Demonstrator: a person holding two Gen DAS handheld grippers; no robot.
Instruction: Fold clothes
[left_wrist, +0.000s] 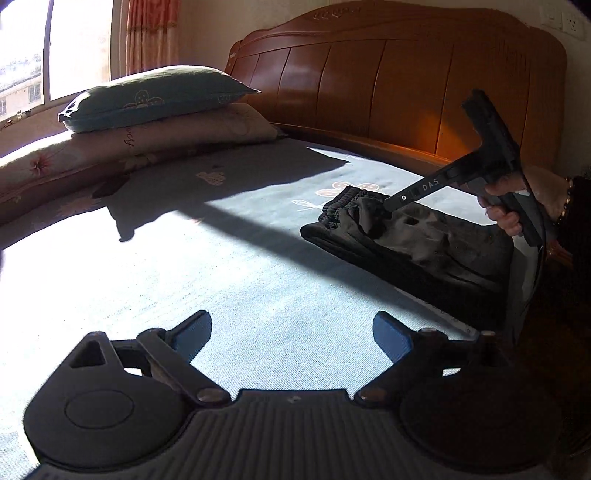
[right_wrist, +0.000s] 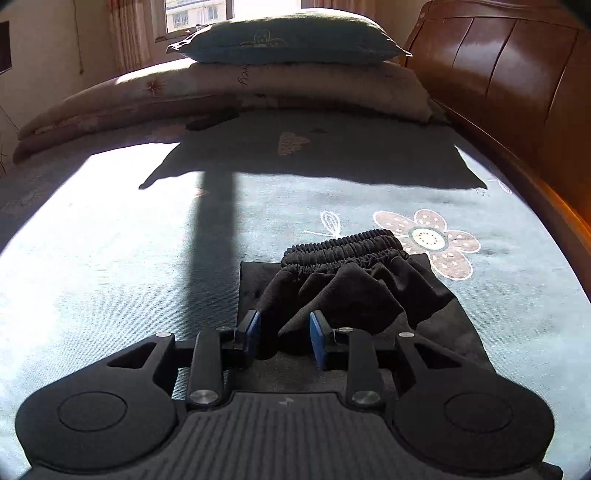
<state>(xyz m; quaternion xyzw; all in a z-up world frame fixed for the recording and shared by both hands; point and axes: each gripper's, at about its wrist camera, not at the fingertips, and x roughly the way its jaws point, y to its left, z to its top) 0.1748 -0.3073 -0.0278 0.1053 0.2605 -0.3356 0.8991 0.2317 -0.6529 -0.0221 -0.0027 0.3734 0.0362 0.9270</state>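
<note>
A pair of dark trousers (right_wrist: 354, 291) with an elastic waistband (right_wrist: 343, 245) lies folded on the blue flowered bed sheet (right_wrist: 110, 258). My right gripper (right_wrist: 284, 338) sits low over the trousers with its blue pads (right_wrist: 317, 336) partly apart around a raised fold of the cloth. In the left wrist view the trousers (left_wrist: 436, 240) lie at the right, with the right gripper (left_wrist: 388, 206) touching them near the waistband. My left gripper (left_wrist: 291, 336) is open and empty above bare sheet, left of the trousers.
A teal pillow (right_wrist: 291, 37) rests on a folded pink quilt (right_wrist: 236, 88) at the far side. The wooden headboard (left_wrist: 388, 85) runs along the right. A window (left_wrist: 55, 48) throws bright sun and shadows on the sheet.
</note>
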